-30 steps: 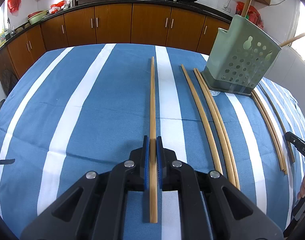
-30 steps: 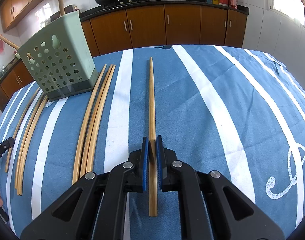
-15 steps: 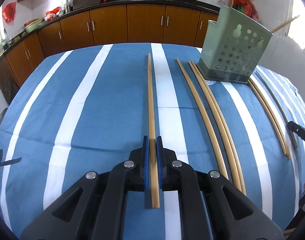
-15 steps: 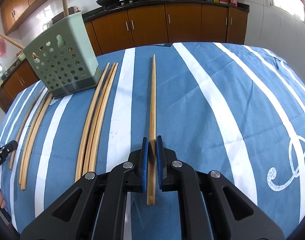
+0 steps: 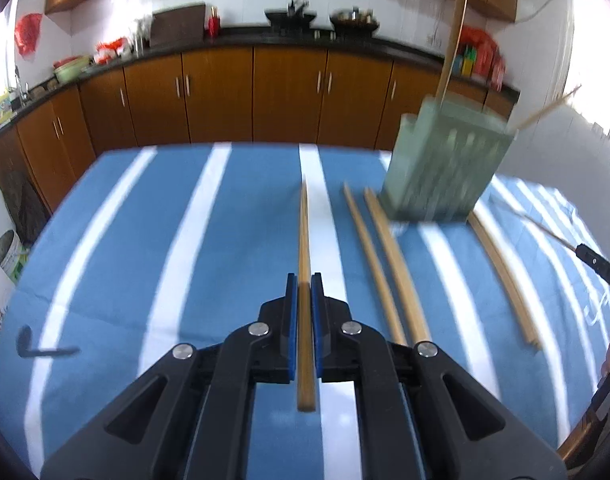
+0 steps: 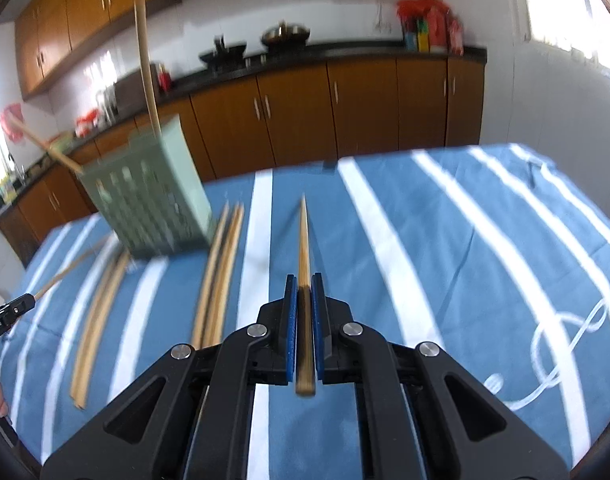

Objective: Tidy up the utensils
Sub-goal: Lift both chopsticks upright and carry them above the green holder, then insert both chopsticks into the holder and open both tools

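From the left gripper [image 5: 304, 292], the picture has gone soft with motion blur. A second ago the view looked almost flat along the striped tablecloth [image 5: 153, 248]; now the cabinets and counter fill the upper half, so the tool has tipped up and lifted. Its blue pads are closed tight on one chopstick [image 5: 304, 240], which runs straight out ahead, the butt end poking back between the arms. That chopstick now looks clear of the cloth, though the blur makes this hard to confirm. The green holder [image 5: 445, 164] stands ahead and to the right, two sticks already rising out of its top. Loose chopsticks [image 5: 381, 264] lie on the cloth between the held one and the holder, with more beyond the holder's right side.

From the right gripper [image 6: 304, 292], the same change shows: blur, a raised horizon, the table dropped lower in the frame than half a second back. Its pads are clamped on a second chopstick [image 6: 304, 248], pointing forward. The holder [image 6: 149, 192] sits ahead to the left, a bundle of chopsticks [image 6: 221, 264] lying just beside its base.

Both picks look done to me; the carry toward the holder appears under way, and lining the tips over its open top comes next.
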`<state>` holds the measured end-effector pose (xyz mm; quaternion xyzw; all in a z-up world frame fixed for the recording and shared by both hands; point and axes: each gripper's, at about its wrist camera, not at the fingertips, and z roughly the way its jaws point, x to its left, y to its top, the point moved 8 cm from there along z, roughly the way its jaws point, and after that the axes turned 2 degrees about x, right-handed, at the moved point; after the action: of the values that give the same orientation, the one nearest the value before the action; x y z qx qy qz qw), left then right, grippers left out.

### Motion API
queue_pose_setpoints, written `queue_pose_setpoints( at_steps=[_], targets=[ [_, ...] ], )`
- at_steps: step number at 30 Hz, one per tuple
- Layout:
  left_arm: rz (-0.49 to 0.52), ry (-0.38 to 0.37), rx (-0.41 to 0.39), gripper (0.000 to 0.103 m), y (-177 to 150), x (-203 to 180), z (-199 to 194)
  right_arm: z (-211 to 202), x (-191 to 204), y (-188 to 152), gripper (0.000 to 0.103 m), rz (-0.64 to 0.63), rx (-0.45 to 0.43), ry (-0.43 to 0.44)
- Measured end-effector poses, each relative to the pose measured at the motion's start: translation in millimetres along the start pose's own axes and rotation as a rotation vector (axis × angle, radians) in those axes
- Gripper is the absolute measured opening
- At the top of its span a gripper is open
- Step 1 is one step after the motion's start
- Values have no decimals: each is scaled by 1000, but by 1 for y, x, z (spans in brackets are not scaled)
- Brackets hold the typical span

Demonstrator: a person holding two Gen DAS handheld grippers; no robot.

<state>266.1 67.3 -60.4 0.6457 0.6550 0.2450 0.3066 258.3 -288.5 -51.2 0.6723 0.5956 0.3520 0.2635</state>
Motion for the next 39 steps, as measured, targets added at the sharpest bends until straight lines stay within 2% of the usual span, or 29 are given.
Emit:
queue_pose_setpoints(
  at_steps=[6, 13, 16, 22, 24, 28, 33, 36, 39],
  targets=[
    [-29, -24, -136, 8, 48, -2, -40, -33, 3, 40, 8, 3, -139, 18],
    [8, -71, -200, 7, 86, -15, -67, -57, 18, 73, 8, -23, -224, 62],
    [46, -102, -229, 7, 96, -26, -85, -72, 30, 90, 8, -35, -258, 109],
    [86, -169, -299, 7, 118, -53, -119, -110, 67, 120, 8, -51, -344, 257],
    [91, -181, -345, 7, 130, -64, -130, -124, 80, 133, 8, -57, -395, 295],
    [67, -205, -457, 7, 159, -84, -148, -141, 102, 154, 8, -78, -509, 314],
    [17, -184, -605, 7, 195, -102, -154, -127, 114, 173, 8, -85, -613, 274],
    [1, -167, -635, 7, 205, -108, -139, -106, 118, 176, 8, -78, -626, 243],
    [-4, -174, -608, 7, 205, -112, -107, -78, 121, 175, 8, -82, -591, 218]
  ],
)
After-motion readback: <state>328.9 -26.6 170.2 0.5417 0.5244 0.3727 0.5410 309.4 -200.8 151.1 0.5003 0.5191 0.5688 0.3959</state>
